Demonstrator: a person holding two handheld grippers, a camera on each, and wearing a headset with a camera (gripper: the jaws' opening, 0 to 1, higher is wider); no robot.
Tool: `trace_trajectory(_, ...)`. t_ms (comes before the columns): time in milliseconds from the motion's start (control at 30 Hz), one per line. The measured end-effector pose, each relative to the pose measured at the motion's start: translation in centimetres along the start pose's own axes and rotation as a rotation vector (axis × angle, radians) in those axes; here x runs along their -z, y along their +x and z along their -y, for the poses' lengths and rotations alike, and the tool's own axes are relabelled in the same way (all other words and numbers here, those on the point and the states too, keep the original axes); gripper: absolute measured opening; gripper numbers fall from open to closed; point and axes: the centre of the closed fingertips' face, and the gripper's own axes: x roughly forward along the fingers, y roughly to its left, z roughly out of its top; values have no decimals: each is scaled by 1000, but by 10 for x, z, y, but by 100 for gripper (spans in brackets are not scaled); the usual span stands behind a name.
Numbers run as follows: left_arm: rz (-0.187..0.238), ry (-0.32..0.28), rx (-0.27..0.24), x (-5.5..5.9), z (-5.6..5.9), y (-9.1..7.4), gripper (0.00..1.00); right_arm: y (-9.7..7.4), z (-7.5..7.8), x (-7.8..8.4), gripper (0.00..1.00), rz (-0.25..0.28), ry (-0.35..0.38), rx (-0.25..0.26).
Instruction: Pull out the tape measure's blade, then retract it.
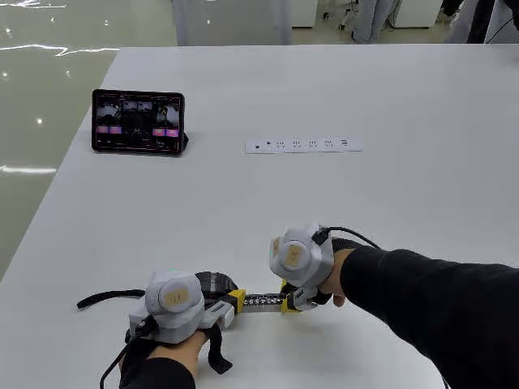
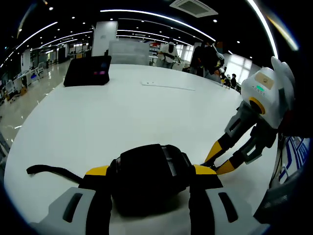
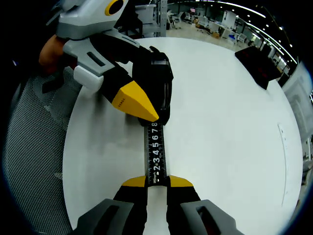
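The black tape measure case sits between the yellow-tipped jaws of my left gripper, which is shut on it at the table's near edge. In the head view the case lies by the left gripper, its black strap trailing left. A short length of black numbered blade runs from the case to my right gripper, shut on the blade's end. The blade spans the small gap to the right gripper.
A dark tablet stands propped at the back left of the white table. A white power strip lies flat mid-table. The table's left edge meets a glossy floor. People stand far behind the table.
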Motion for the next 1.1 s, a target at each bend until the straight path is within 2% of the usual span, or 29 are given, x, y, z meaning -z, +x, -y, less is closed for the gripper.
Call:
trace_trajectory(467,-3,-1,-2,1,0,0,59,5,1,-11,10,26,6,0)
trace_trajectory(1100,1,-11,3,1,-1,0,59,7,0,-17,10,46,7,-8)
